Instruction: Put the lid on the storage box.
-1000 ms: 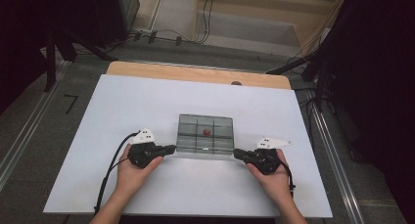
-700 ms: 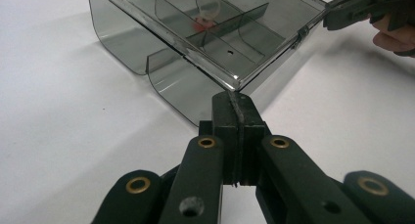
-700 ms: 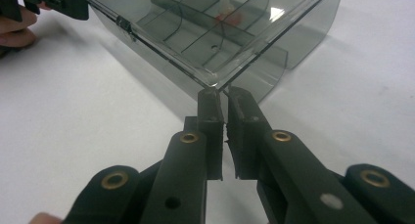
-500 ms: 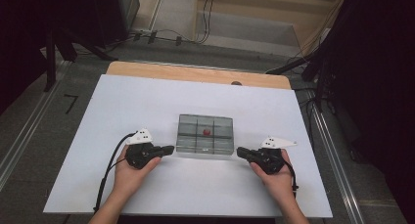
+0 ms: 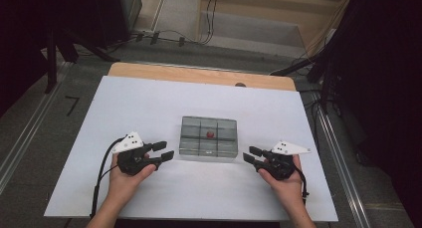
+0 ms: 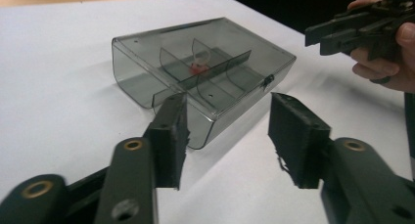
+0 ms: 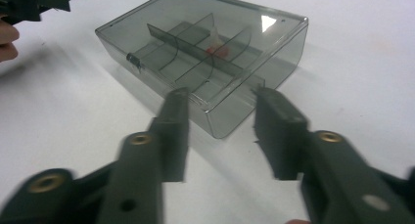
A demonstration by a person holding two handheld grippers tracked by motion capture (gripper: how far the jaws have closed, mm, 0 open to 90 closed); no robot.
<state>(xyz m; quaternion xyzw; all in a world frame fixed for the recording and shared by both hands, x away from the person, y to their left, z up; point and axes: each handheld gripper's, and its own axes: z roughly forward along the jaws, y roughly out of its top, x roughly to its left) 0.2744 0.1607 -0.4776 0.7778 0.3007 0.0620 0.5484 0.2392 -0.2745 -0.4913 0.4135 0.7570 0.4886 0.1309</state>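
Note:
A smoky clear plastic box [image 5: 208, 136] with a closed lid and inner dividers lies in the middle of the white table [image 5: 149, 103]. A small red piece [image 5: 210, 134] sits in one of its far compartments, also seen as the red piece [image 6: 197, 69] and the red piece [image 7: 213, 49]. My left gripper [image 5: 164, 151] is open just left of the box's near left corner, apart from it. My right gripper [image 5: 251, 154] is open just right of the near right corner. The box [image 6: 200, 77] lies beyond the left gripper [image 6: 227, 136], and the box [image 7: 205, 53] beyond the right gripper [image 7: 220, 131].
A wooden strip [image 5: 199, 76] borders the table's far edge. Cables [image 5: 164, 36] and dark stands lie on the floor beyond. In the left gripper view the other hand with its gripper [image 6: 357, 31] hovers at the upper right.
Both grippers have drawn back a little from the box's near corners, toward me and outward. The box has not moved.

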